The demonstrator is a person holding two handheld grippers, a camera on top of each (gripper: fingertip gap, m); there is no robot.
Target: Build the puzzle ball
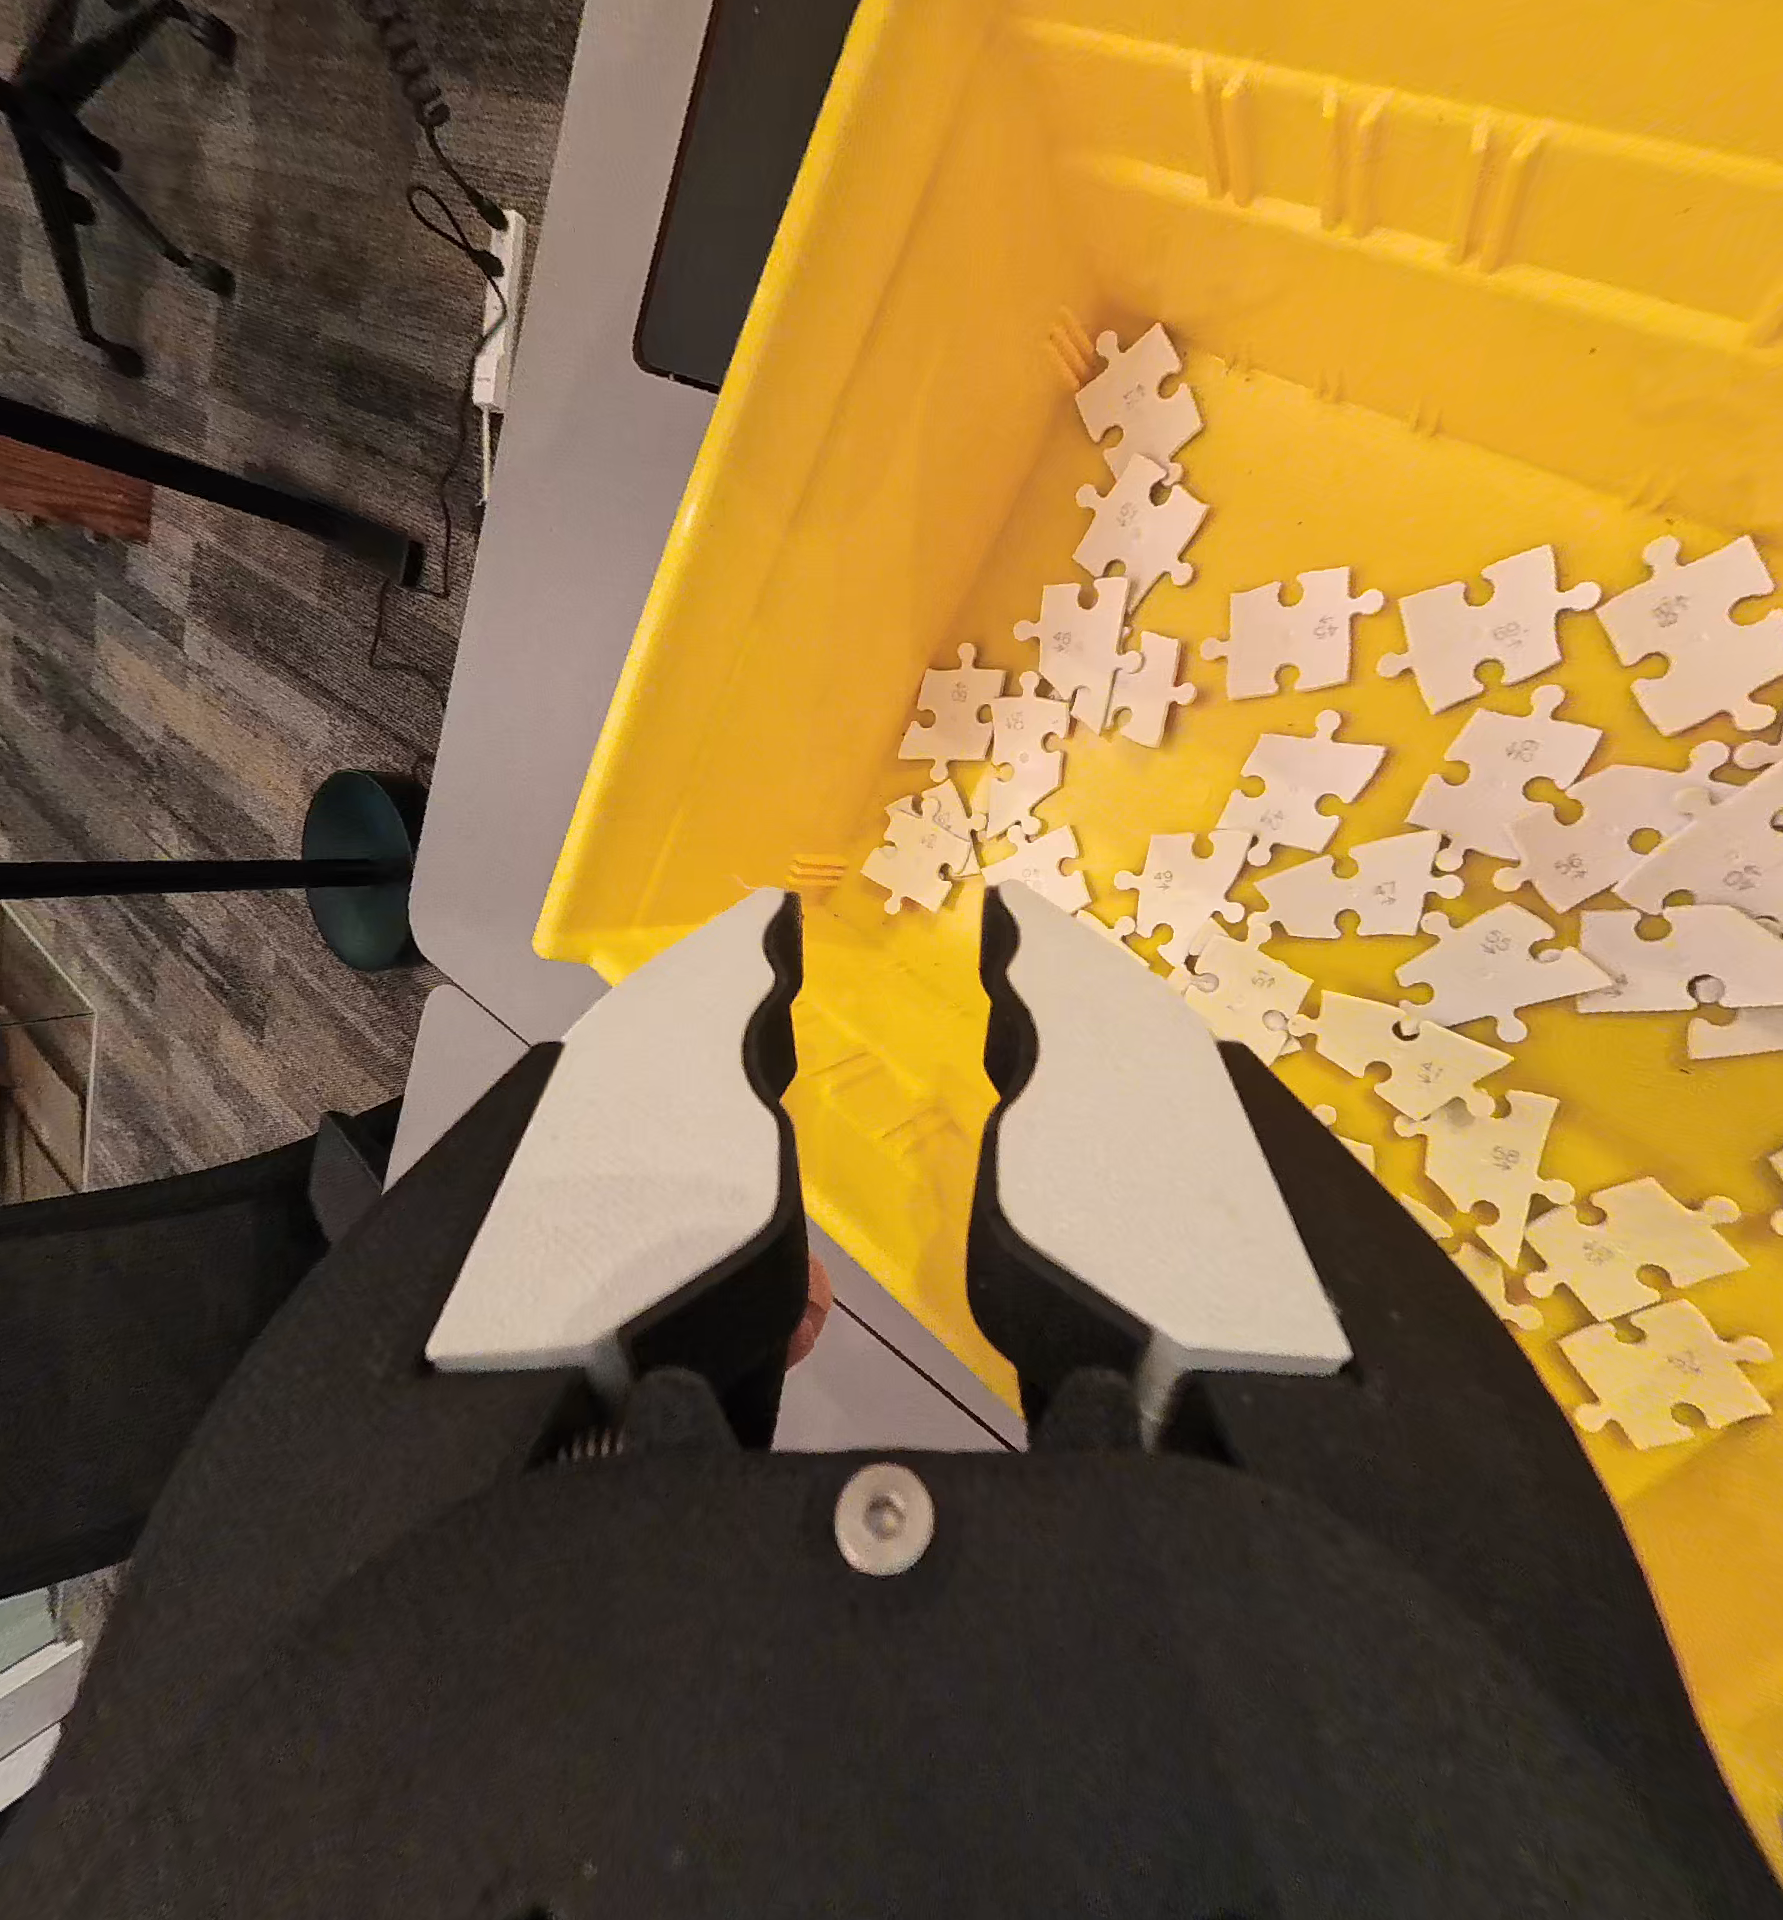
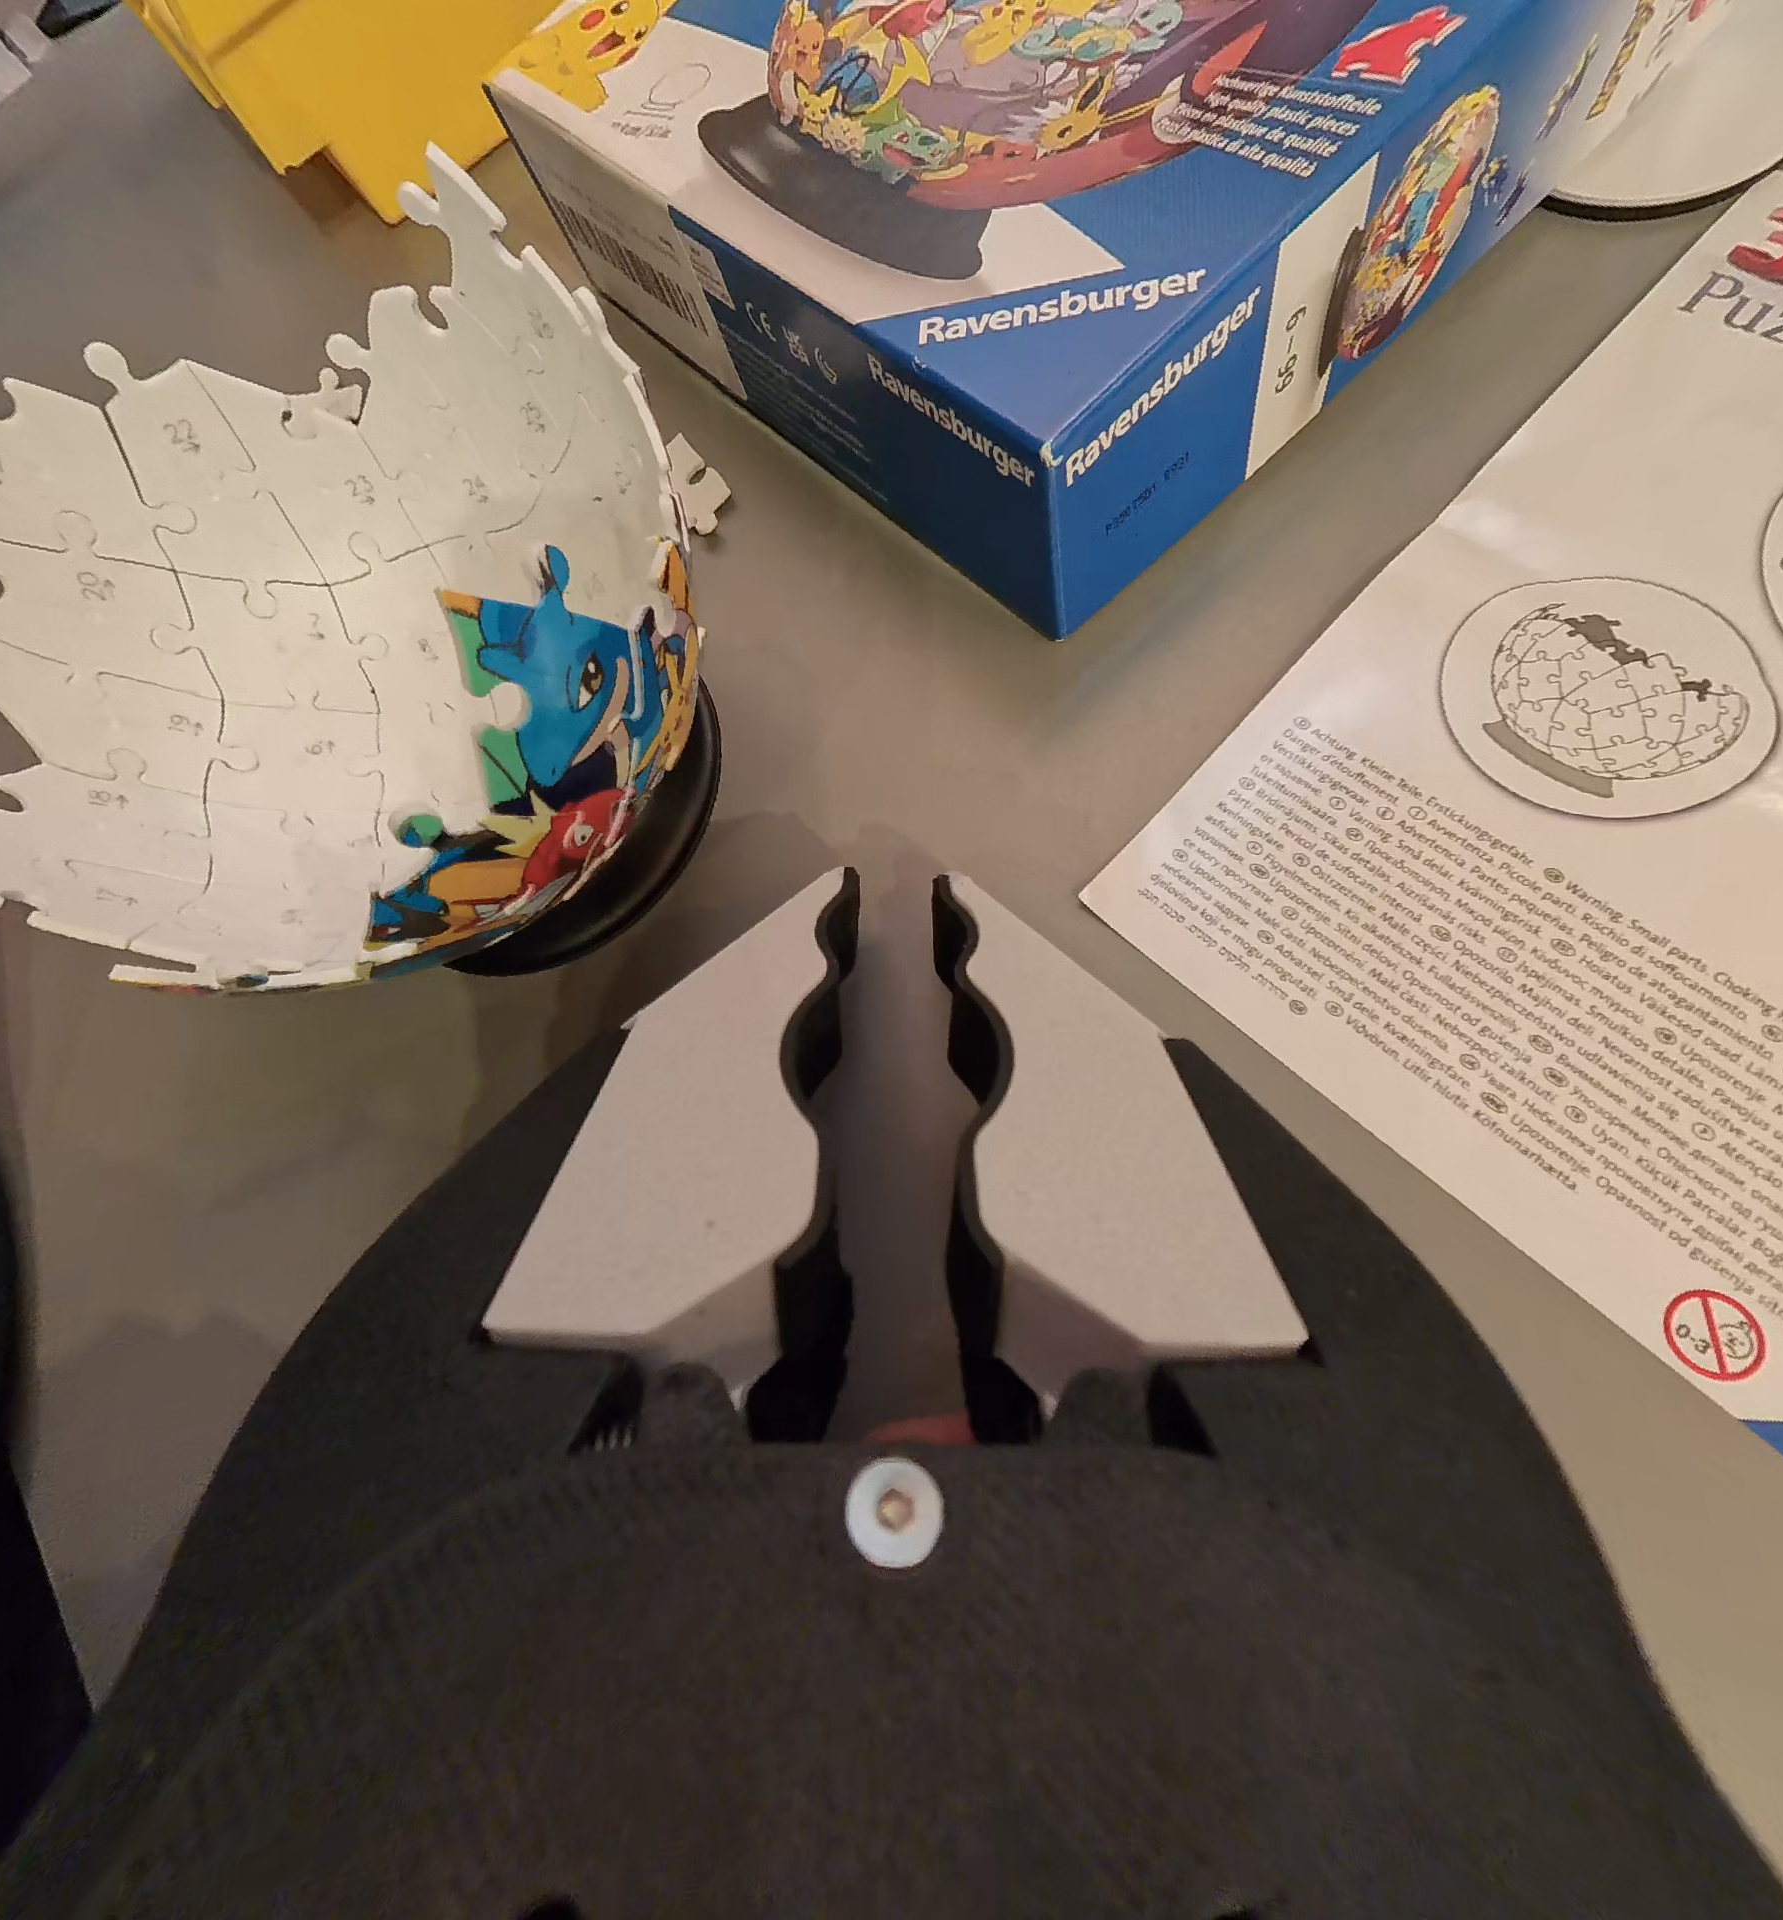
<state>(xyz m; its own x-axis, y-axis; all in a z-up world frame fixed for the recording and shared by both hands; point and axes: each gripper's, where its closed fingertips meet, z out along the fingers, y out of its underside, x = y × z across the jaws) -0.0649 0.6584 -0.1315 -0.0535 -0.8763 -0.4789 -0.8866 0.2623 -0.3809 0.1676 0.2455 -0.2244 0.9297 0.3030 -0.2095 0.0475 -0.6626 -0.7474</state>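
Observation:
Several loose white puzzle pieces point(image 1: 1406, 831) lie back side up on the floor of a yellow bin point(image 1: 866, 499). My left gripper point(image 1: 892, 909) is open and empty, hovering over the bin's near left corner, close to the nearest pieces point(image 1: 918, 852). In the right wrist view, a half-built puzzle ball point(image 2: 274, 644) sits tilted on a black ring stand point(image 2: 638, 862) at the left, white inside and colourful outside. My right gripper point(image 2: 895, 883) is open a little and empty above the grey table, just right of the ball.
A blue puzzle box point(image 2: 1022, 239) lies behind the right gripper. A white instruction sheet point(image 2: 1552, 883) lies at the right. A corner of the yellow bin point(image 2: 347, 94) shows at the top left. Beyond the table edge point(image 1: 513, 582) are carpet, cables and a black stand base point(image 1: 362, 862).

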